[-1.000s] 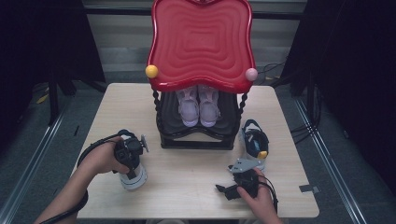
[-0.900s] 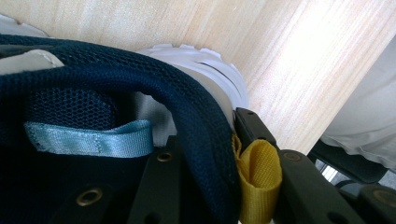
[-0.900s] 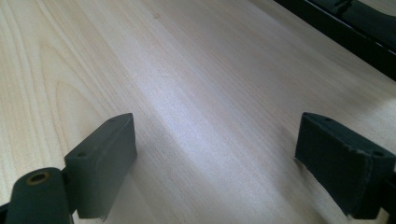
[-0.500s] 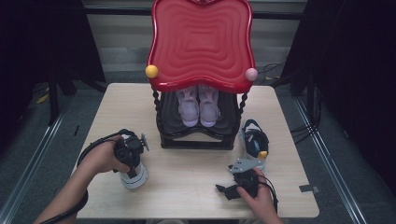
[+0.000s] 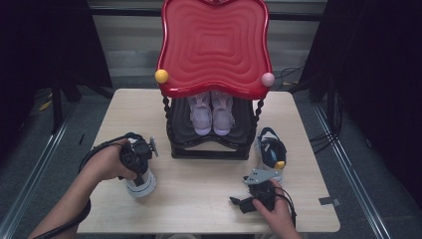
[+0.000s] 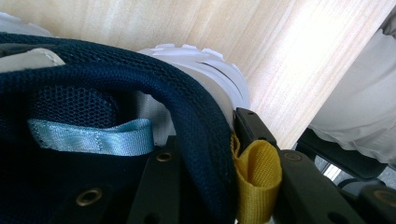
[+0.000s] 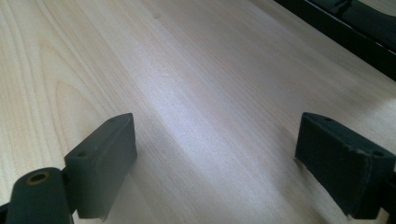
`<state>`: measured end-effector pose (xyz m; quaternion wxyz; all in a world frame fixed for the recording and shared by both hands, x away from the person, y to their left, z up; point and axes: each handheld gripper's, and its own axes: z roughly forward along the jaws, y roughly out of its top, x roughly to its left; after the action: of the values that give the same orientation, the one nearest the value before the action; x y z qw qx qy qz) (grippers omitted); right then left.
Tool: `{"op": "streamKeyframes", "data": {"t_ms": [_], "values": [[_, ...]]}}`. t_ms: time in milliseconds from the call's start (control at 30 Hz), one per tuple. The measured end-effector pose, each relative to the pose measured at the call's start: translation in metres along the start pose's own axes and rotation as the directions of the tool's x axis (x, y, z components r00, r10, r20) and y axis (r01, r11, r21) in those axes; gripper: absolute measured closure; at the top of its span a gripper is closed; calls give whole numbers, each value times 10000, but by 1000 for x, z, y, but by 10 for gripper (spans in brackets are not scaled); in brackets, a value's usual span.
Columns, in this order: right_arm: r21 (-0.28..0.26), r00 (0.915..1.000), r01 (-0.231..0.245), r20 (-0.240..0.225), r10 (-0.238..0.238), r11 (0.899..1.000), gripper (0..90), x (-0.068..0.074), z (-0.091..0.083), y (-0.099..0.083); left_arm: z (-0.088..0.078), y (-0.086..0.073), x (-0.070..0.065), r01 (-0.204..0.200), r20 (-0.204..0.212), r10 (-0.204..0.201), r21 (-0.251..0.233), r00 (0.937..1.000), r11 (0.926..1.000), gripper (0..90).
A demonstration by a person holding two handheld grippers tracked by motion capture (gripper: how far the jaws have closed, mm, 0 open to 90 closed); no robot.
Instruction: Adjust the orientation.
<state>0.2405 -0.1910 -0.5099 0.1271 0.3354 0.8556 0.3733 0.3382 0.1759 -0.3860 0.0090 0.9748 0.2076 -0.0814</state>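
Under the left hand, left tongs (image 5: 141, 172) clamp a half-hidden navy shoe's (image 6: 140, 93) heel collar; right tongs (image 7: 229, 158) gape wide.

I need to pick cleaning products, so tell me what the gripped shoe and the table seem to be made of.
Shoe: its collar looks like navy woven mesh, given the open knit texture, with a yellow fabric pull loop and a white, ridged, probably rubber or foam sole. Table: pale wood or wood-look laminate with visible grain and a smooth, slightly glossy sheen.
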Motion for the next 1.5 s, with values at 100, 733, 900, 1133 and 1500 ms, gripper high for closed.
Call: {"op": "streamKeyframes", "data": {"t_ms": [100, 733, 900, 1133, 1500], "values": [[0, 10000, 6, -3, -6, 10000, 116, 0, 0, 0, -7, 1, -1, -79, -11, 79, 0, 10000, 10000, 720], [35, 10000, -16, 6, 16, 10000, 116, 0, 0, 0, -61, 8, -8, -475, -319, 478, 112, 9983, 9988, 721], [36, 10000, -16, 9, 16, 10000, 116, 0, 0, 0, -75, 8, -10, -392, -305, 394, 58, 9988, 9992, 722], [37, 10000, -13, 8, 13, 10000, 116, 0, 0, 0, -96, 8, -13, -460, -275, 457, -103, 9986, 9989, 722], [70, 10000, -14, 3, 14, 10000, 116, 0, 0, 0, -134, 8, -17, -271, -403, 253, -434, 9989, 9987, 721]]}}
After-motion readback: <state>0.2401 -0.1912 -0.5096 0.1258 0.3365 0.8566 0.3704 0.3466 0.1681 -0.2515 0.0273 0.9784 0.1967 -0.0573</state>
